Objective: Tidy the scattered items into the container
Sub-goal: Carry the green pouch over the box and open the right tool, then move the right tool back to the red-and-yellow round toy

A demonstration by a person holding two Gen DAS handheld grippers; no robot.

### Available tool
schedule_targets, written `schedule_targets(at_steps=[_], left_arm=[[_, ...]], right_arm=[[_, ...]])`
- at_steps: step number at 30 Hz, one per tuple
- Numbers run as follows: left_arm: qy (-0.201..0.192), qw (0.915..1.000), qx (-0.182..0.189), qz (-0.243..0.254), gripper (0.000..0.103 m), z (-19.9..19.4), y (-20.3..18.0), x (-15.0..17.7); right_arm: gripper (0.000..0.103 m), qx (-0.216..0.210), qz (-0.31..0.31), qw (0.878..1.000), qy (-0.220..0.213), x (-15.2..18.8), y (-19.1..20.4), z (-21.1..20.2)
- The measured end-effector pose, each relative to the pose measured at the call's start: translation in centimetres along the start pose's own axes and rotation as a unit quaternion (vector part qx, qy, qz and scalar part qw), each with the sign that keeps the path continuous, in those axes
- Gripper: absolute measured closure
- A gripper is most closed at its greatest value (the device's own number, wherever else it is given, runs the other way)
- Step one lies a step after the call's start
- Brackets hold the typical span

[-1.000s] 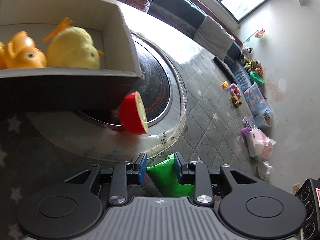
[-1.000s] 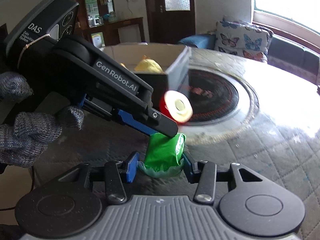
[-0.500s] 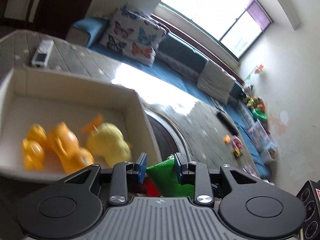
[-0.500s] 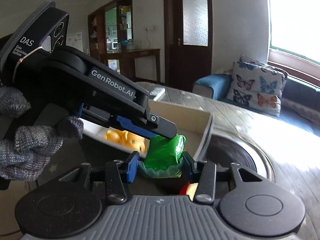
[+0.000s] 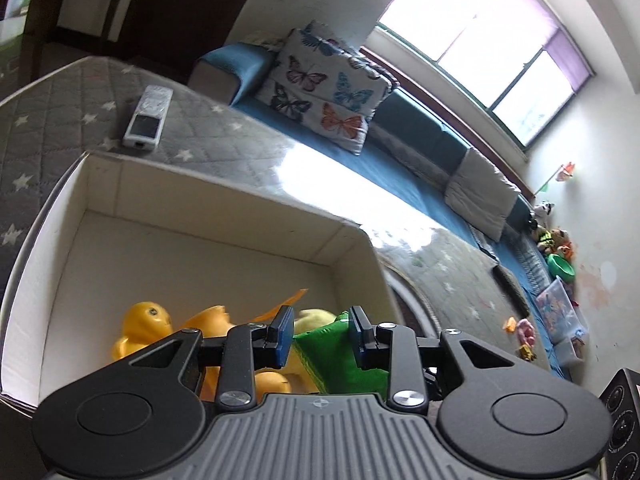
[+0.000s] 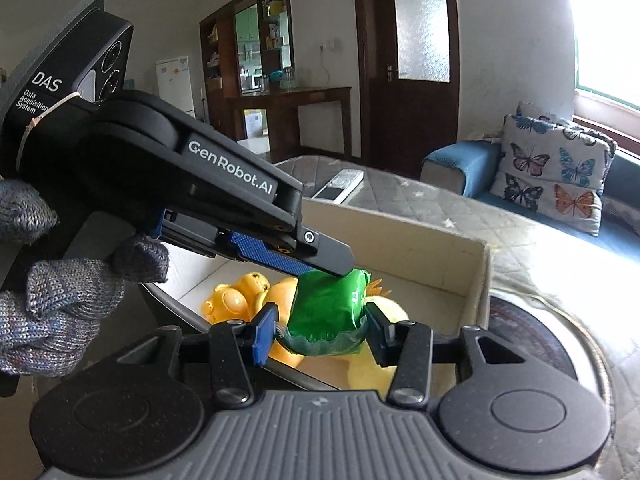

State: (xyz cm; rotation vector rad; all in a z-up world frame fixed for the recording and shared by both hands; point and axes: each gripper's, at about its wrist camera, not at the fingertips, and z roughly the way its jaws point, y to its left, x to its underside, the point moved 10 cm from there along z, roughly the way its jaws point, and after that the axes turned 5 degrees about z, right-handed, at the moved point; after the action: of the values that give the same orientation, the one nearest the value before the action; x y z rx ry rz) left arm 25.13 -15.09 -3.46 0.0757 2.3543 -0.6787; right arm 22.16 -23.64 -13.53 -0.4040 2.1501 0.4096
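Both grippers hold one green soft packet point(image 5: 340, 354) above the open white box point(image 5: 224, 216). My left gripper point(image 5: 319, 336) is shut on it. My right gripper point(image 6: 322, 334) is shut on its other end point(image 6: 326, 310). The left gripper's body point(image 6: 224, 184) crosses the right wrist view from the left, its tip on the packet. Inside the box lie orange rubber ducks point(image 5: 140, 330) and a yellow plush toy point(image 6: 376, 372), also seen in the right wrist view as ducks point(image 6: 236, 300). The box wall point(image 6: 400, 240) stands behind the packet.
A white remote point(image 5: 147, 116) lies on the grey quilted star cover beyond the box. A round dark plate point(image 6: 524, 340) sits right of the box. A blue sofa with a butterfly cushion point(image 5: 324, 88) runs behind. Toys and bins point(image 5: 556, 312) lie on the floor at right.
Both grippers have risen with the green packet from beside the red apple half to above the box. The apple half is out of view now.
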Motion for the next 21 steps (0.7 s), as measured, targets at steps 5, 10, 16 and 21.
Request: schedule_targets(at_steps=[5, 10, 16, 21], left_arm=[[0.01, 0.9999, 0.004, -0.007, 0.071, 0.6, 0.6, 0.7], [0.013, 0.9999, 0.005, -0.007, 0.071, 0.5, 0.3, 1.2], [0.007, 1.0, 0.002, -0.001, 0.071, -0.1, 0.0, 1.4], [0.007, 1.0, 0.001, 0.002, 0.071, -0.5, -0.3, 1.7]], right_arm=[[0.052, 0.013, -0.007, 1.0, 0.009, 1.3, 0.5, 0.1], [0.051, 0.021, -0.01, 1.0, 0.007, 1.5, 0.5, -0.6], [0.048, 0.031, -0.012, 0.999, 0.001, 1.8, 0.6, -1.8], [0.043, 0.037, -0.008, 0.999, -0.004, 1.7, 0.4, -2.5]])
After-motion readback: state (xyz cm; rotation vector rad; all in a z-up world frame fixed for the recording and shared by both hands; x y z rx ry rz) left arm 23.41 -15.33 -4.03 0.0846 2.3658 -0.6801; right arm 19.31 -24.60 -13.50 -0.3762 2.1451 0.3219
